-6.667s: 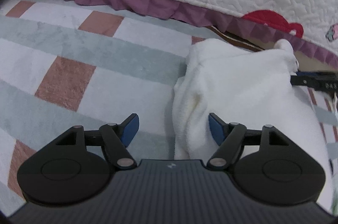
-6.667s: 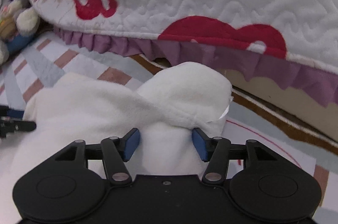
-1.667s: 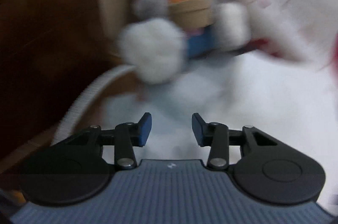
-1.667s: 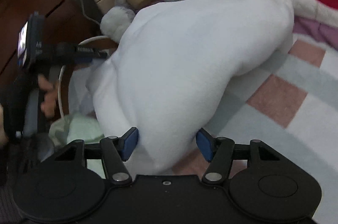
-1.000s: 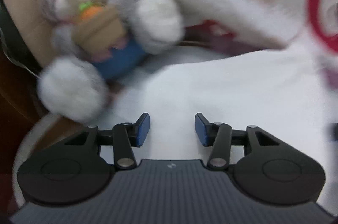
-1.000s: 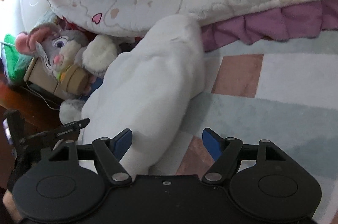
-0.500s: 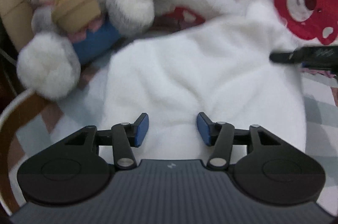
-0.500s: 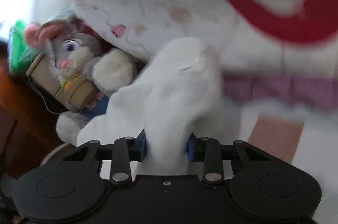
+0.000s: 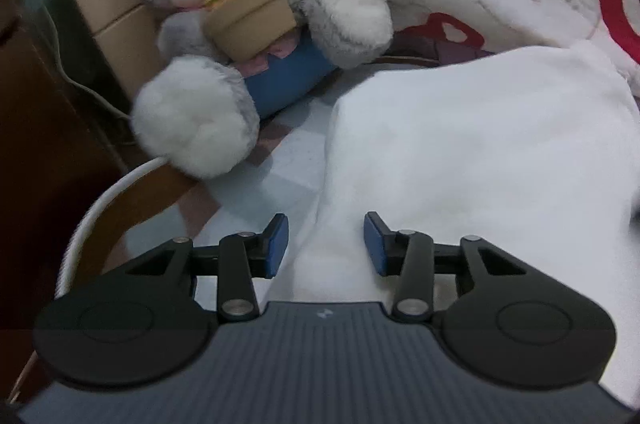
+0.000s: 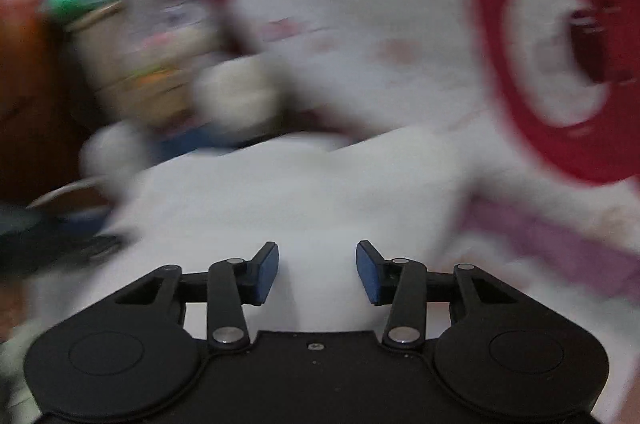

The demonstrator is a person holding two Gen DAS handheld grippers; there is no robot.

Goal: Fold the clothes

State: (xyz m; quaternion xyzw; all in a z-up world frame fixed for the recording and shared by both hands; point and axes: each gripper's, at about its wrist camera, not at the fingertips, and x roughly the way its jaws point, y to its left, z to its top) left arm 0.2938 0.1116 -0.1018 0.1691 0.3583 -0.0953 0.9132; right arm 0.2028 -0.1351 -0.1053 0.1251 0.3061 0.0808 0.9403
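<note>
White fleece garment (image 9: 480, 152) released: right gripper (image 10: 317, 272) fingers, clamped a moment ago, now gape; left gripper (image 9: 326, 238) likewise open.

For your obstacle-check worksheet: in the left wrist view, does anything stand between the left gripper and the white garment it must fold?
Nothing visible does. The white garment already lies between the open jaws of the left gripper. The plush rabbit sits beyond and to the left, apart from the garment.
</note>
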